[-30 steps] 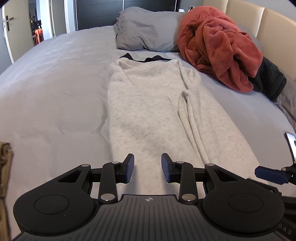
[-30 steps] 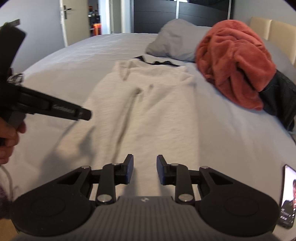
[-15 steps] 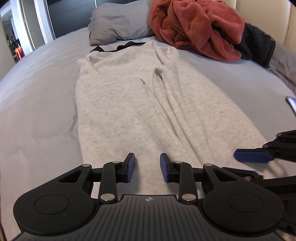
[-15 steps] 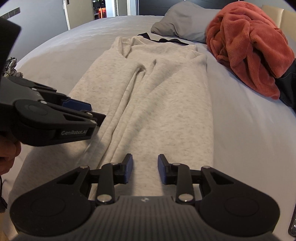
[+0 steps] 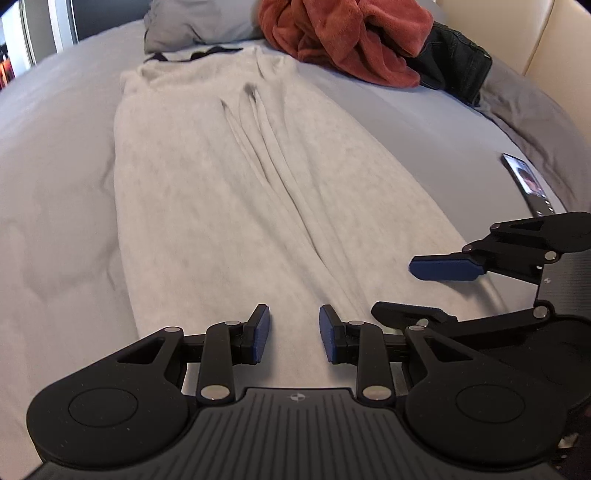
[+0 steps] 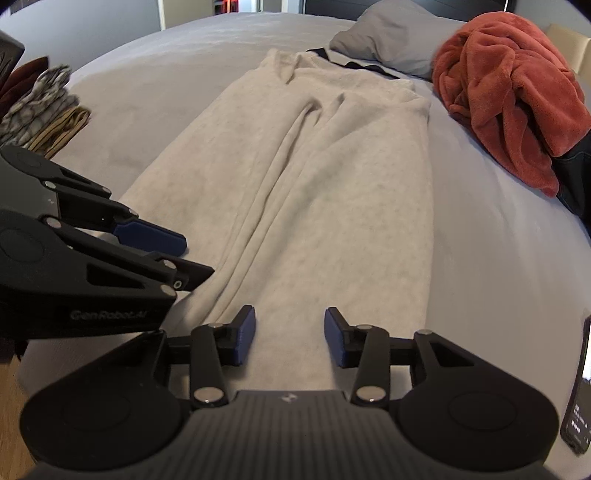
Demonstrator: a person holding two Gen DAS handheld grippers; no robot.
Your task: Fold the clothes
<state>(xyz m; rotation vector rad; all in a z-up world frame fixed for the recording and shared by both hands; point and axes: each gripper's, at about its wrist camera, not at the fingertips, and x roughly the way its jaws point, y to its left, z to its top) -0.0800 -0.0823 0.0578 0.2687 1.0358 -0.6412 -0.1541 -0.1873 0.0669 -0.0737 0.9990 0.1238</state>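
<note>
A long light grey garment (image 5: 221, 184) lies flat on the grey bed, neck end far away, with its sleeves folded in along the middle. My left gripper (image 5: 293, 332) hovers low over the near hem, open, with only cloth below the pads and nothing pinched. My right gripper (image 6: 290, 336) is over the same hem (image 6: 332, 184) a little to the right; its jaws are opening and nothing is between them. Each gripper shows in the other's view: the right gripper (image 5: 417, 291) at the right edge, the left gripper (image 6: 184, 258) at the left edge.
A red fleece (image 5: 343, 33) and dark jeans (image 5: 454, 62) are heaped at the far right by the headboard (image 5: 554, 44). A grey pillow (image 6: 388, 40) lies beyond the garment. A phone (image 5: 528, 184) lies on the bed to the right. Folded clothes (image 6: 44, 107) are stacked at the left.
Both grippers have sunk toward the garment's near hem and drawn closer together. The right jaws stand wider than before; the left jaws look the same.
</note>
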